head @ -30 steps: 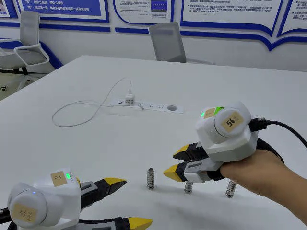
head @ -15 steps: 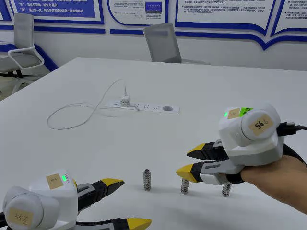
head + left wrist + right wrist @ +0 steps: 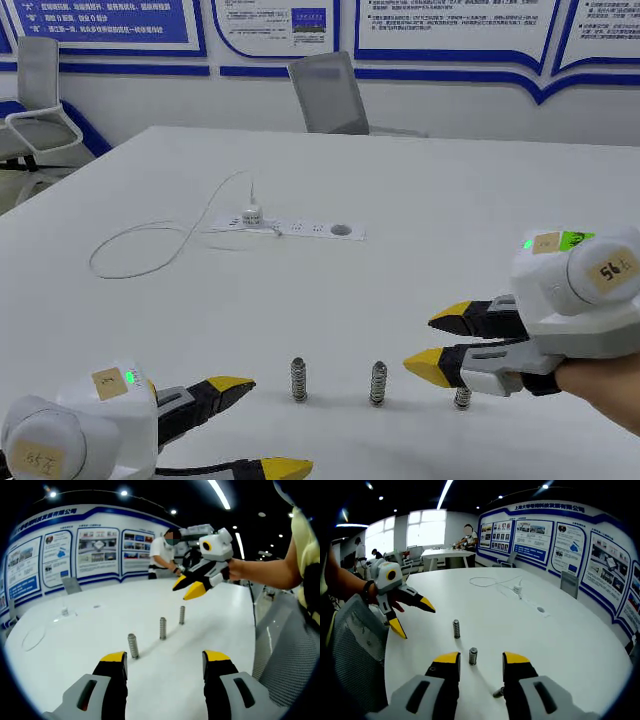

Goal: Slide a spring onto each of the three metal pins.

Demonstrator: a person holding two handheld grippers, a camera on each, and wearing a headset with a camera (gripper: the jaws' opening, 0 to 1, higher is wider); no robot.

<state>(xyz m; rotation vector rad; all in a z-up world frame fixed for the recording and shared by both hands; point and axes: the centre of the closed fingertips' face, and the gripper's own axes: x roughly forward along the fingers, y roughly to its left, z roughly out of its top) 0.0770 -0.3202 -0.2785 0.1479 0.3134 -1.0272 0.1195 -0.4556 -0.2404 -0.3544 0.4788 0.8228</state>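
the left claw (image 3: 272, 424) is hovering at the near left, jaws spread wide and holding nothing. three springs (image 3: 377, 382) are standing upright in a row on the white surface (image 3: 420, 230). the right claw (image 3: 422, 341) is hanging open and empty just above the rightmost one.

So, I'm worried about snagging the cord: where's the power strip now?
In the head view the power strip lies on the white table well beyond the three springs, left of centre, its cord looping away to its left.
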